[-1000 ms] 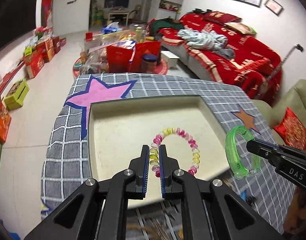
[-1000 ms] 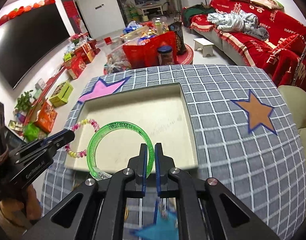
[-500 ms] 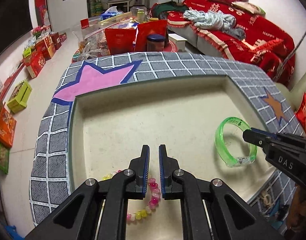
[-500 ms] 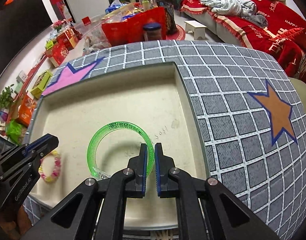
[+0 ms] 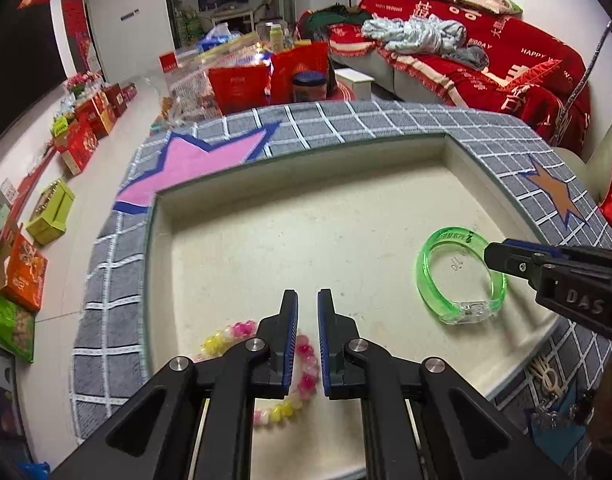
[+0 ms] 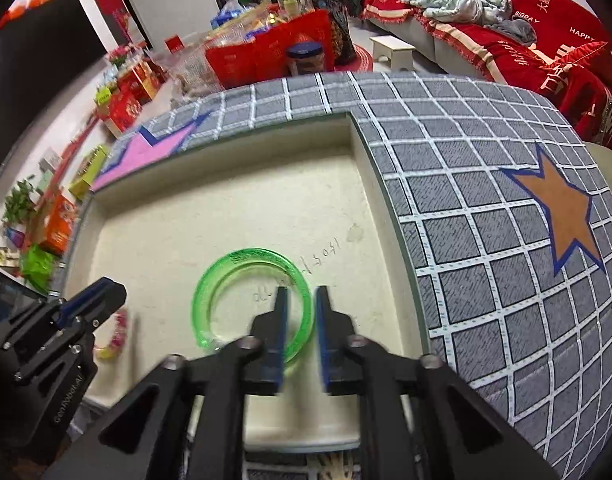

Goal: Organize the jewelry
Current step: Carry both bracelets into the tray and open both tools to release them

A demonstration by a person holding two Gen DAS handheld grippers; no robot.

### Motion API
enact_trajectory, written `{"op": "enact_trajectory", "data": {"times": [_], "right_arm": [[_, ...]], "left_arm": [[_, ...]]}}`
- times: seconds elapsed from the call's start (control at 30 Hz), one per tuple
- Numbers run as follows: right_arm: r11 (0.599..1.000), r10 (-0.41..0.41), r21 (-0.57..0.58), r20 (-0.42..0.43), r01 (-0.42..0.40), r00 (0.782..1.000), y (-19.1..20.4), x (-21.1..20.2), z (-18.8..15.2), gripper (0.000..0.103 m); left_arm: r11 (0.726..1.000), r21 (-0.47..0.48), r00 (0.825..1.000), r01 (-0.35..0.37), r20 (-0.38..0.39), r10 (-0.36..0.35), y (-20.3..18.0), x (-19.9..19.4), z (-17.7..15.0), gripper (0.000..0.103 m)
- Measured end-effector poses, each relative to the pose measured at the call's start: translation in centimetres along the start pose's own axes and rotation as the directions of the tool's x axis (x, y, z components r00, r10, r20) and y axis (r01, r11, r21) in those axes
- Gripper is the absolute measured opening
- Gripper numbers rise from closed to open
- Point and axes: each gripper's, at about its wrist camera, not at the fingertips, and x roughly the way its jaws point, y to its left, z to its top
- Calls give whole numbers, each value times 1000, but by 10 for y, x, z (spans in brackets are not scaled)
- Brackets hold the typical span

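A pink and yellow bead bracelet [image 5: 306, 364] lies on the floor of the cream tray [image 5: 346, 224] at its near left. My left gripper [image 5: 307, 300] is above it, fingers slightly apart, holding nothing. A clear green bangle [image 6: 250, 304] lies on the tray floor near the right. My right gripper [image 6: 302, 296] has its fingers parted on either side of the bangle's right rim, not pinching it. The bangle [image 5: 458, 280] and the right gripper [image 5: 494, 258] also show in the left wrist view, and the bracelet [image 6: 116, 332] and the left gripper [image 6: 106, 292] in the right wrist view.
The tray [image 6: 370, 184] sits on a grey checked cloth [image 6: 486, 200] with a pink star [image 5: 202, 160] and an orange star [image 6: 562, 212]. Red bags, jars and boxes stand beyond the table's far edge. A red sofa [image 5: 506, 60] is at the back right.
Both grippers came down into the tray with their pieces. The left jaws parted and left the bead bracelet on the floor. The right jaws opened off the green bangle, which now lies flat.
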Motion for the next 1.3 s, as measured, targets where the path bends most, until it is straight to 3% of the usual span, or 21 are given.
{"op": "enact_trajectory", "data": {"times": [0.03,0.07,0.23,0.57,0.6,0.63,0.67,0.73,0.93,1.3], "right_arm": [[1000,12,1,22,-12,1000,1,-8,-1,63],[1000,16,-1,40,-16,999,3,-13,-3,65],[999,40,-9,86,-40,996,8,-44,-12,65],[997,74,3,118,-75,990,7,-85,-52,65],[997,76,6,118,-78,990,7,-88,-57,65],[997,79,8,118,-81,990,6,-90,-60,65],[996,83,14,118,-85,990,5,-92,-65,65],[995,91,24,120,-95,989,4,-97,-75,65],[993,101,43,109,-106,989,1,-105,-102,76],[997,47,58,57,-50,997,-12,-108,-165,79]], "left_arm": [[1000,-3,1000,-4,11,4,1,-4,-1,27],[1000,-11,1000,-5,21,5,2,-9,-2,27],[998,-63,998,15,53,-12,12,-30,-7,27],[996,-59,995,70,80,-65,19,-60,-30,27],[995,-60,994,73,80,-68,20,-63,-33,32],[995,-63,994,78,80,-73,21,-66,-37,76],[994,-77,994,76,83,-69,23,-70,-41,103],[991,-112,989,72,136,-56,28,-83,-50,103],[993,-104,990,53,135,-39,33,-96,-72,103],[987,-151,999,50,9,-49,44,-90,-134,103]]}}
